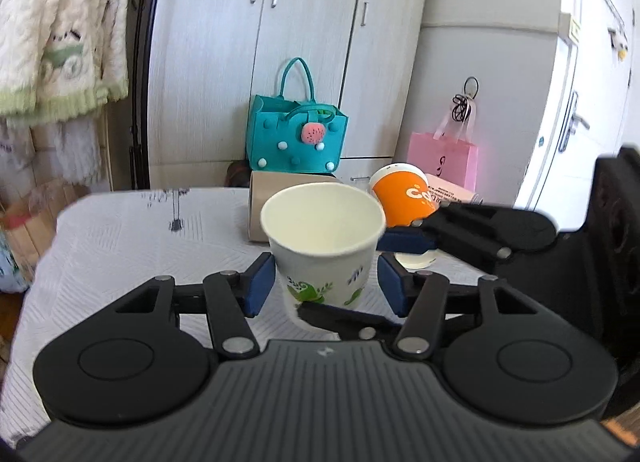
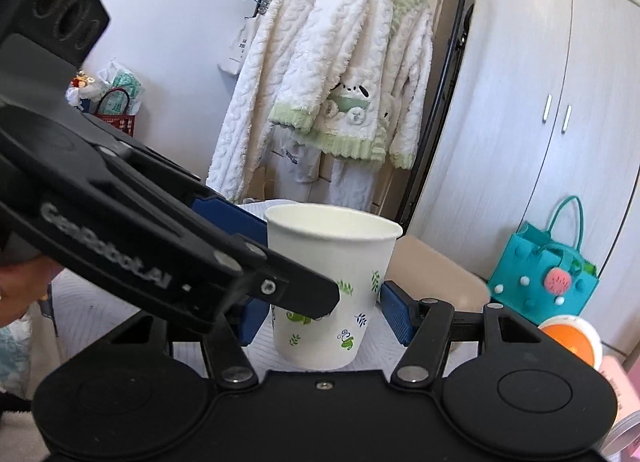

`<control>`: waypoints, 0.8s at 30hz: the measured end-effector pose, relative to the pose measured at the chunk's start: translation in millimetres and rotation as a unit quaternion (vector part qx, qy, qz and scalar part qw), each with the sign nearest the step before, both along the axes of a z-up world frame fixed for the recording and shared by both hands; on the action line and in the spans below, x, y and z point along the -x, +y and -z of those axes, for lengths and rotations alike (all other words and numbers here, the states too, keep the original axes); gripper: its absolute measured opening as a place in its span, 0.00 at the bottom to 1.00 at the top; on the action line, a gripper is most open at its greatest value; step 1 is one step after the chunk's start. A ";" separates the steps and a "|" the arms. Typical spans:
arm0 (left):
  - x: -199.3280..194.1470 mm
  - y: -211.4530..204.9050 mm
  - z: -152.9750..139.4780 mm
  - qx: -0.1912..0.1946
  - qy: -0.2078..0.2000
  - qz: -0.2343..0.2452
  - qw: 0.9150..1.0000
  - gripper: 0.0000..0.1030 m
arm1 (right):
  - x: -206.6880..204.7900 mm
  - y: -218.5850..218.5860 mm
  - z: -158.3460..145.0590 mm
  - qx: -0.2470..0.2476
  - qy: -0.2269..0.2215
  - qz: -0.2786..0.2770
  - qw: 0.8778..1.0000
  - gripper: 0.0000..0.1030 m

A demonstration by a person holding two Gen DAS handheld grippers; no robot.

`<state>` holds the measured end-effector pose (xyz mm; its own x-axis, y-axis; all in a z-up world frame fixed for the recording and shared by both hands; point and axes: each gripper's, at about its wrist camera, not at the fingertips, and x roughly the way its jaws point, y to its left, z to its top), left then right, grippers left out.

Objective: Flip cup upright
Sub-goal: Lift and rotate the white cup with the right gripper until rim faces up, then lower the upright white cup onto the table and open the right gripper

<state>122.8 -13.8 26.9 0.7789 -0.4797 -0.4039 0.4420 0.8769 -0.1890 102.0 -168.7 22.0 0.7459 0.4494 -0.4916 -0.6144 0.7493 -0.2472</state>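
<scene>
A white paper cup [image 1: 324,246] with green leaf prints stands mouth up on the white quilted table [image 1: 120,246]; it also shows in the right wrist view [image 2: 332,286]. My left gripper [image 1: 326,282] is open, its blue pads [image 1: 260,282] on either side of the cup with small gaps. My right gripper [image 2: 324,312] is open too, its pads [image 2: 396,314] beside the cup without touching. In the right wrist view the left gripper's finger [image 2: 240,262] crosses in front of the cup; in the left wrist view the right gripper's finger [image 1: 440,230] reaches in from the right.
An orange cup [image 1: 404,194] lies tilted behind the paper cup, by a brown cardboard box [image 1: 280,202]. A teal felt bag [image 1: 296,134] and a pink paper bag [image 1: 444,158] stand behind. Fluffy white clothes [image 2: 332,74] hang on a rack beyond the table.
</scene>
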 end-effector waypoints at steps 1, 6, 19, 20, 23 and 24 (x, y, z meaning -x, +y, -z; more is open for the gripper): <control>-1.5 1.0 0.8 0.006 0.009 0.005 1.000 0.54 | -0.8 1.0 2.0 -0.004 0.001 0.011 1.000 0.64; -7.9 -3.5 8.5 0.002 0.012 -0.001 1.000 0.54 | 3.7 8.6 4.8 -0.006 -0.001 0.035 0.999 0.64; -18.8 -21.1 19.8 -0.013 0.002 0.011 1.000 0.53 | -17.9 -5.7 18.6 -0.022 0.047 0.068 0.996 0.64; -20.3 -21.0 21.3 -0.012 0.005 0.011 1.000 0.53 | -19.8 -6.0 20.0 -0.020 0.051 0.070 0.996 0.64; -24.0 -20.2 26.9 -0.011 0.018 0.010 1.000 0.54 | -24.1 -6.3 24.4 -0.017 0.063 0.070 0.995 0.64; -24.5 -19.7 28.4 -0.010 0.021 0.009 1.000 0.53 | -24.9 -6.1 26.3 -0.016 0.068 0.070 0.995 0.64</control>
